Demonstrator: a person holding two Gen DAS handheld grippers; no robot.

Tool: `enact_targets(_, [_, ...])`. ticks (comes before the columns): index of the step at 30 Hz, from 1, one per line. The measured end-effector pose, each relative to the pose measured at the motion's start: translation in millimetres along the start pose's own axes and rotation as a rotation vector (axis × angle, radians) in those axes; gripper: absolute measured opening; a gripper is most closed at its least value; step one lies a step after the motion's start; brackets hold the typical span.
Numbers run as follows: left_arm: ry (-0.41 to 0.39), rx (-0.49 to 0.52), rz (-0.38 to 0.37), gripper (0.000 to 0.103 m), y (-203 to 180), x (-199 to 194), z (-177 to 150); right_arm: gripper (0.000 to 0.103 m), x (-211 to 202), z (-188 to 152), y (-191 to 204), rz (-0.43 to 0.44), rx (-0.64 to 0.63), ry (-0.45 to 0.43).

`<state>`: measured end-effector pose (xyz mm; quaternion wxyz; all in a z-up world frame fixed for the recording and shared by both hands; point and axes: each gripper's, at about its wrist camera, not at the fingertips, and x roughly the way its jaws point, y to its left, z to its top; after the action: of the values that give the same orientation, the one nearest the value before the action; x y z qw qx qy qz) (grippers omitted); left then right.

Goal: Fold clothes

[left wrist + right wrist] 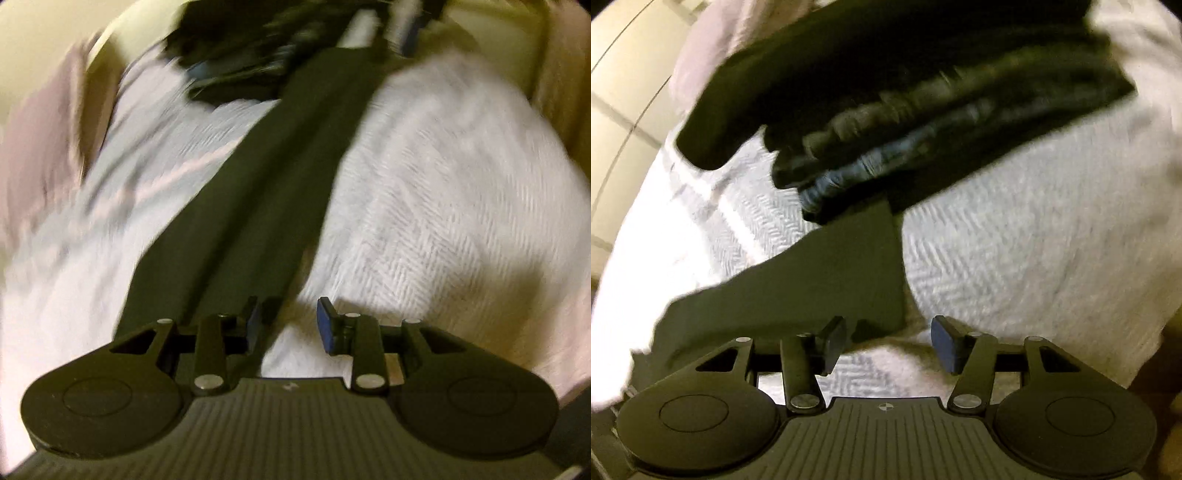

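While both lie apart and empty, dark garment point(255, 177) just beyond left claw point(286, 325), right claw point(888, 343).

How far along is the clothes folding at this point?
Done: a stack of dark folded clothes sits on the white bedspread. In hand: nothing; the left tongs and right tongs are open over the dark green garment, lying as a long strip. Left: folding and stacking it.

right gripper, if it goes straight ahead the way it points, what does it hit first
Probably the dark green garment, whose near edge lies just ahead of the open right gripper on the white herringbone cover. Beyond it sits the pile of dark folded clothes. Depth is unclear.
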<state>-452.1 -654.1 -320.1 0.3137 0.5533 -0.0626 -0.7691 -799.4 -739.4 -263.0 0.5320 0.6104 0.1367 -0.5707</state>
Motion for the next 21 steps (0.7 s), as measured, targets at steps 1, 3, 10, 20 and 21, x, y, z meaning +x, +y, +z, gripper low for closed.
enact_targets(1, [-0.006, 0.053, 0.016, 0.029, -6.7, 6.8, 3.4, 0.055, 1.2, -1.4, -0.7, 0.003, 0.01, 0.001])
enact_targets(3, [-0.007, 0.135, 0.042, 0.03, -16.0, 21.1, 8.8, 0.055, 3.5, -3.7, -4.3, 0.02, 0.04, 0.001])
enact_targets(10, [-0.008, 0.106, 0.014, 0.004, -4.9, 23.1, 15.5, 0.005, 6.9, -2.3, -23.4, 0.124, 0.166, -0.004])
enact_targets(20, [0.012, -0.218, -0.077, 0.011, 13.3, -10.6, 15.2, 0.026, -11.4, 8.2, -2.4, -0.006, -0.008, 0.018])
enact_targets(21, [0.018, -0.246, -0.075, 0.012, 11.4, -17.1, 12.1, 0.039, -14.8, 7.8, 5.2, -0.039, -0.051, 0.008])
